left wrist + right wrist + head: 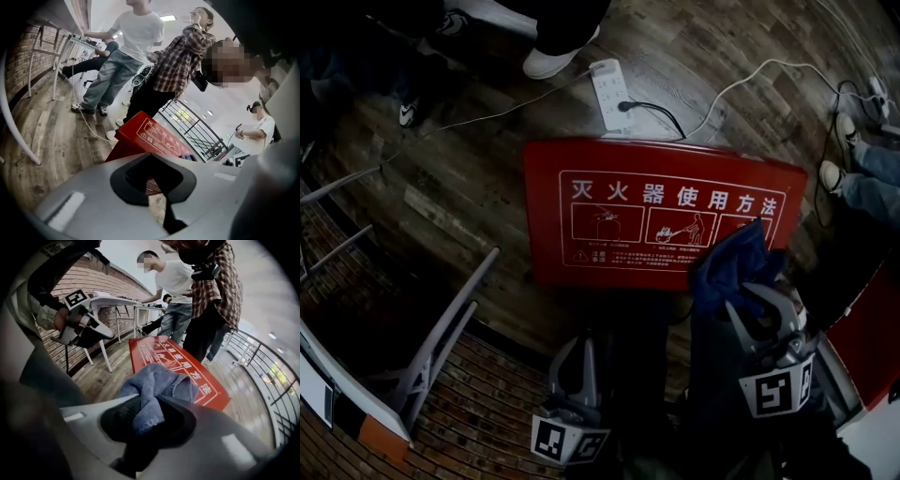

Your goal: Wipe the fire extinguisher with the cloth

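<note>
- 2 hand-held grippers are in view, both on the near side of the red flat-topped fire extinguisher box (656, 216) with white printed characters and pictograms, which stands on the dark wooden plank floor (459, 187). No extinguisher cylinder shows, only this box.
- The right gripper (761, 311) has its fingers (220, 437) clamped narrowly on a bunched blue woven cloth (157, 385). The loose bulk of the cloth pokes out ahead of the tips, over the box's near right corner.
- The left gripper (579, 352) hangs just near of the box's near edge, apart from it. Its fingers (93, 197) are pressed together with nothing between them.
- Wiping looks about to begin. I cannot tell whether the cloth touches the lid.
- Risk 1: the fingers pinch only a fold, so dragging across the lid could tug the cloth free.
- Risk 2: pressing too low would put the hard fingertips on the printed panel rather than the fabric, and could scratch it.
- Risk 3: nothing braces the box, so a firm stroke away could push it towards the white power strip (607, 89) and its cables at the far edge.
- Risk 4: people's shoes (548, 61) stand near the far side, so a long stroke could reach them.
</note>
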The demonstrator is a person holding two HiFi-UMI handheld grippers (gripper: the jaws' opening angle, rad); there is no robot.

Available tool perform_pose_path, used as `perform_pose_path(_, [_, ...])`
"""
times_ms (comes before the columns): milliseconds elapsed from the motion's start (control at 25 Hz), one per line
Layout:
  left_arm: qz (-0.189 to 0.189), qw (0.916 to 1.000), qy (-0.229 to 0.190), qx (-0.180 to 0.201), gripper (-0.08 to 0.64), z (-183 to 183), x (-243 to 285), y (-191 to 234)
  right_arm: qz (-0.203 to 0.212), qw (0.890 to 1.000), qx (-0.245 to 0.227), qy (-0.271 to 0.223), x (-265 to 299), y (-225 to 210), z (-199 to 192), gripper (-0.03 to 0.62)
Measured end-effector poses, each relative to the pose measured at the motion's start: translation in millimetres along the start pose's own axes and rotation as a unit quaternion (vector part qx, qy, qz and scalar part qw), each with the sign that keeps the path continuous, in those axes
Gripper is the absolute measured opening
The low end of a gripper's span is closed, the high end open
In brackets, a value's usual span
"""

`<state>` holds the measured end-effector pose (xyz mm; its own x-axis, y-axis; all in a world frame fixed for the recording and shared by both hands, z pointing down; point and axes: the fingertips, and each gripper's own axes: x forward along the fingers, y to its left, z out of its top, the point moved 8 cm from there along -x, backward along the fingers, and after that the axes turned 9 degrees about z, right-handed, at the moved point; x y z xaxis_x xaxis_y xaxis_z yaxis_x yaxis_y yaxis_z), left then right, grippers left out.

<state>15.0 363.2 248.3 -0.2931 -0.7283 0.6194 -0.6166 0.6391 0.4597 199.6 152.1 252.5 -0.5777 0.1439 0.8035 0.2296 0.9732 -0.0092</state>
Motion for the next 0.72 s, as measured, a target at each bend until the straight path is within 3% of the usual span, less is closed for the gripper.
perform_pose_path(160, [0.009,0.9998,0.012,-0.009,0.006,-16.6,3.6,-10.1,0.012,1.0,0.02,-0.002,4.5,29.7,-14.2,0.08])
perform_pose_path(400, [-0.004,0.9998,0.019,0.005,0.006,-18.2,3.3,-19.9,0.003,0.998,0.062,-0.017,26.6,42.9,-16.9,0.071])
perform_pose_path(480, [-0.003,0.9997,0.021,0.008,0.006,-17.2,2.9,-17.6,0.029,0.997,0.074,-0.023,37.0,50.1,-11.4,0.071])
perform_pose_path(720, [0.009,0.9997,0.02,0.01,0.006,-8.6,-2.6,-1.0,0.055,0.992,0.073,-0.082,102.2,63.0,25.9,0.069])
